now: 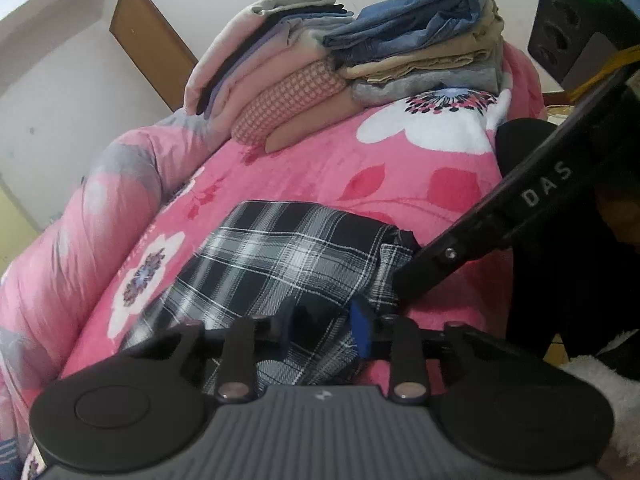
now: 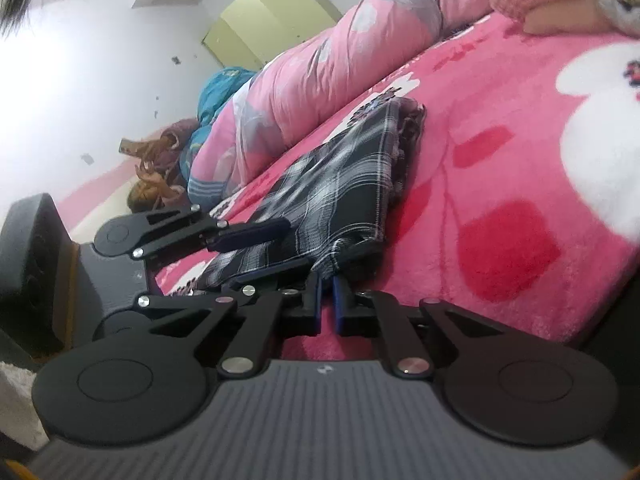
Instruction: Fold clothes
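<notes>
plaid garment (image 1: 288,264): folded into a flat dark checked packet on the pink floral blanket (image 1: 400,168), near edge facing both tools.
left gripper (image 1: 326,330): jaws drawn close over the near hem, cloth between them; whether the pads truly bite is hard to tell, since the fingertips blur into the dark checks.
right gripper (image 2: 327,300): jaws together, pinched on the garment's near corner, judged a hold for lifting that edge into a further fold.
why both low: each takes one end of the same edge, so it can rise evenly.
folded stacks (image 1: 360,52): finished piles at the bed's far side, well apart, keeping the work area free.
rolled quilt (image 2: 320,60): lies along the far edge beside the garment.
hidden: the garment's underside and layers; a dark sleeve cuts off the left view's right side.
</notes>
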`<action>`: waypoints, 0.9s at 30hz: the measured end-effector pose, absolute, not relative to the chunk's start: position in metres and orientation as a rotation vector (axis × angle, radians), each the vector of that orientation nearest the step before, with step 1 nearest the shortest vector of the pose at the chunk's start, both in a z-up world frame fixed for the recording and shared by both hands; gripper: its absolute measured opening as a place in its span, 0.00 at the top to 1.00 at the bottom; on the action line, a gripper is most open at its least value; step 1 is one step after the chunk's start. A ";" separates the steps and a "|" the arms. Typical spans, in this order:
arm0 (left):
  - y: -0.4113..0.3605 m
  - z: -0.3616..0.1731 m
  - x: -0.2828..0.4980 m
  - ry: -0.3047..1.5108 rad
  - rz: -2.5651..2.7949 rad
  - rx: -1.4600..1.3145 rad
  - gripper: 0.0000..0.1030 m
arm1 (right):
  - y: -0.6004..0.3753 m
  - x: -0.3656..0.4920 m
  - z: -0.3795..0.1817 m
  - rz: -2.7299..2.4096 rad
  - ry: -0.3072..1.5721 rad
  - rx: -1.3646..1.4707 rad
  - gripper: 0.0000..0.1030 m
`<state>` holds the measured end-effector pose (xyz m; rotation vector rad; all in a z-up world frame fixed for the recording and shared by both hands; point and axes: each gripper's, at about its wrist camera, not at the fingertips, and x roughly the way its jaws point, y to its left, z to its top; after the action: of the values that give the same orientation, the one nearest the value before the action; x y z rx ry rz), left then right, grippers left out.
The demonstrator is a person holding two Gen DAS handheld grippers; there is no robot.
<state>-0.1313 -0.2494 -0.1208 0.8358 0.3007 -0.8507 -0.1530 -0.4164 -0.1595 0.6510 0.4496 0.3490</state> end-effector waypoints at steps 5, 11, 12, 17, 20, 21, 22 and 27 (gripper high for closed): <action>-0.243 -0.111 -0.125 0.312 -0.845 0.738 0.95 | -0.419 -0.152 -0.160 0.353 0.408 0.683 0.96; -0.235 -0.098 -0.120 0.314 -0.853 0.622 0.95 | -0.418 -0.142 -0.159 0.374 0.387 0.689 0.96; -0.234 -0.097 -0.121 0.313 -0.858 0.609 0.96 | -0.416 -0.139 -0.158 0.379 0.382 0.681 0.96; -0.232 -0.100 -0.123 0.330 -0.892 0.598 0.96 | -0.410 -0.128 -0.155 0.337 0.357 0.644 0.99; -0.230 -0.104 -0.124 0.344 -0.903 0.604 0.96 | -0.410 -0.135 -0.153 0.258 0.299 0.627 0.99; -0.229 -0.106 -0.123 0.346 -0.905 0.604 0.96 | -0.411 -0.138 -0.152 0.234 0.280 0.619 1.00; -0.229 -0.107 -0.123 0.351 -0.908 0.603 0.96 | -0.409 -0.140 -0.152 0.215 0.274 0.600 1.00; -0.224 -0.111 -0.121 0.365 -0.911 0.601 0.95 | -0.393 -0.148 -0.147 0.146 0.269 0.460 1.00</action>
<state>-0.1207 -0.2241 -0.1111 0.6011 0.3650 -0.9114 -0.1478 -0.3935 -0.1474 0.4595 0.2694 0.1460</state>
